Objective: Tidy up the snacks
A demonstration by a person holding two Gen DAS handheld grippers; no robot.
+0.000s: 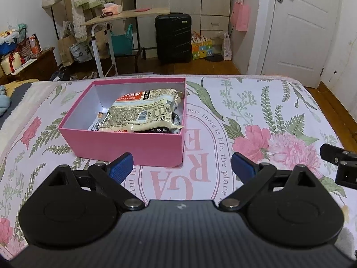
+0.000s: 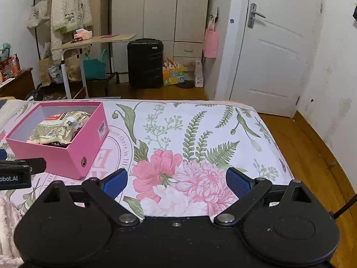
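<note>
A pink box (image 1: pixel 125 143) stands open on the floral bed sheet (image 1: pixel 267 116). Inside it lie a large cream snack packet (image 1: pixel 142 114) and darker packets under it. The box also shows in the right wrist view (image 2: pixel 67 156), at the left, with the cream packet (image 2: pixel 55 129) inside. My left gripper (image 1: pixel 181 167) is open and empty, just in front of the box's near wall. My right gripper (image 2: pixel 176 183) is open and empty over the pink flower print, to the right of the box. Part of the right gripper (image 1: pixel 341 163) shows at the left view's right edge.
The bed's far edge (image 2: pixel 178 101) drops to a wooden floor (image 2: pixel 312 147). Beyond stand a black suitcase (image 2: pixel 145 63), a small desk (image 2: pixel 93 41), a clothes rack (image 2: pixel 69 11), a wardrobe (image 2: pixel 160 9) and a white door (image 2: pixel 274 51).
</note>
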